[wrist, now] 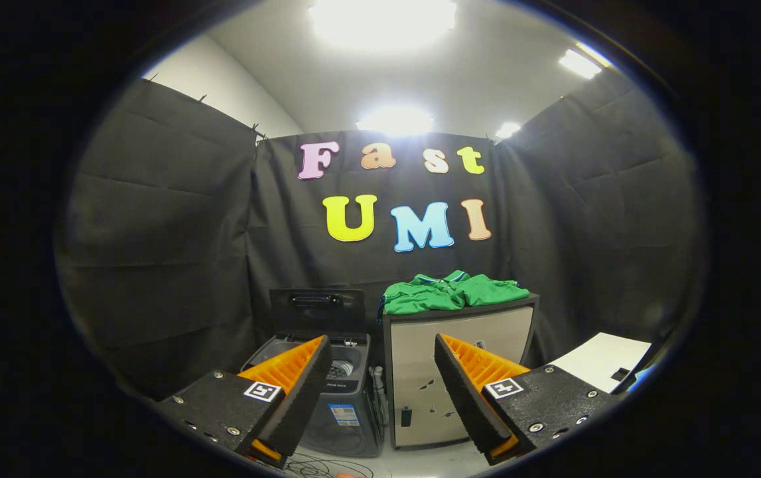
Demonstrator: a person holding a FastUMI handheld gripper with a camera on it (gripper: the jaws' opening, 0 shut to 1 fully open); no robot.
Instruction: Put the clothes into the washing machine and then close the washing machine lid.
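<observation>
A green garment (450,291) lies crumpled on top of a pale cabinet (460,372) with a dark top. To the cabinet's left stands a small grey top-loading washing machine (334,411) with its dark lid (317,311) raised upright against the booth wall. My gripper (383,345) is open, well short of both, with nothing between its fingers. The left finger (294,378) overlaps the washer's open tub and the right finger (480,378) overlaps the cabinet front.
A white board or table corner (602,358) sits to the right of the cabinet. Cables (327,468) lie on the pale floor in front of the washer. A hose (377,388) runs down between washer and cabinet.
</observation>
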